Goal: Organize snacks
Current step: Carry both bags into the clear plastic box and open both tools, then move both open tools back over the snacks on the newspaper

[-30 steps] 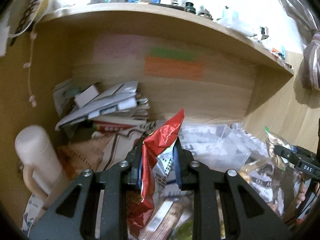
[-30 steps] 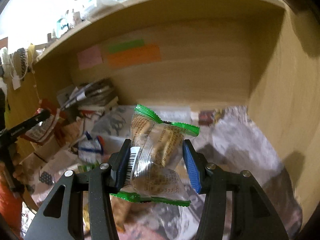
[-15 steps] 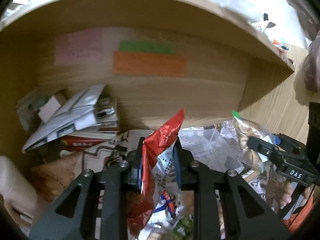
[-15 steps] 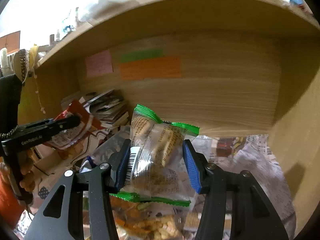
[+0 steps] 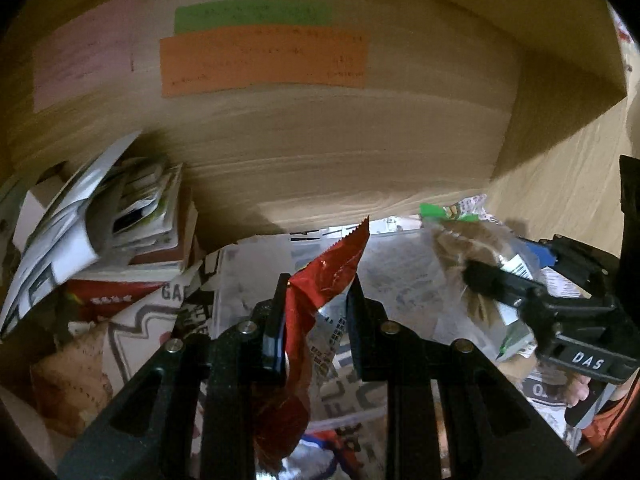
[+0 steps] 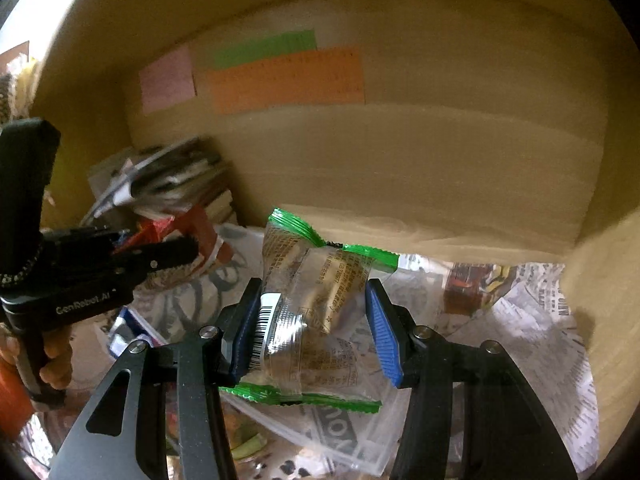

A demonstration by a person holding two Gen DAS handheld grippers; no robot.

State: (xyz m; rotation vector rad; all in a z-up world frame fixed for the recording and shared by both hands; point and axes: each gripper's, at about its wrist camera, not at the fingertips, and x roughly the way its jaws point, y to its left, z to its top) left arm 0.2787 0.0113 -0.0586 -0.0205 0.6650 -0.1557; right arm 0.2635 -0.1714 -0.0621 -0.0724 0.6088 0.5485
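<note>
- Left wrist view: the red snack packet [image 5: 320,280] sits pinched between the left tongs [image 5: 316,300], its serrated top corner poking up above the fingers, the rest hanging down between them.
- Right wrist view: the clear green-edged snack bag [image 6: 312,300] is squeezed by the right tongs [image 6: 316,320], blue pads pressing on both sides, barcode toward the left pad.
- Both packets are held up off the clutter, inside the wooden shelf nook [image 5: 360,152], side by side; each tool shows in the other's camera.
- Below them, a clear plastic bag [image 6: 352,440] lies on newspaper [image 6: 540,320] with more wrappers scattered toward the front.
- To the left, a stack of booklets and papers [image 5: 112,224] leans against the back wall.
- On that wall, the orange sticky note [image 5: 264,60], a green one above it and a pink one beside it.
- Progress call: two snacks are in hand but neither is placed, and loose wrappers remain below, so I judge the sorting well short of finished.
</note>
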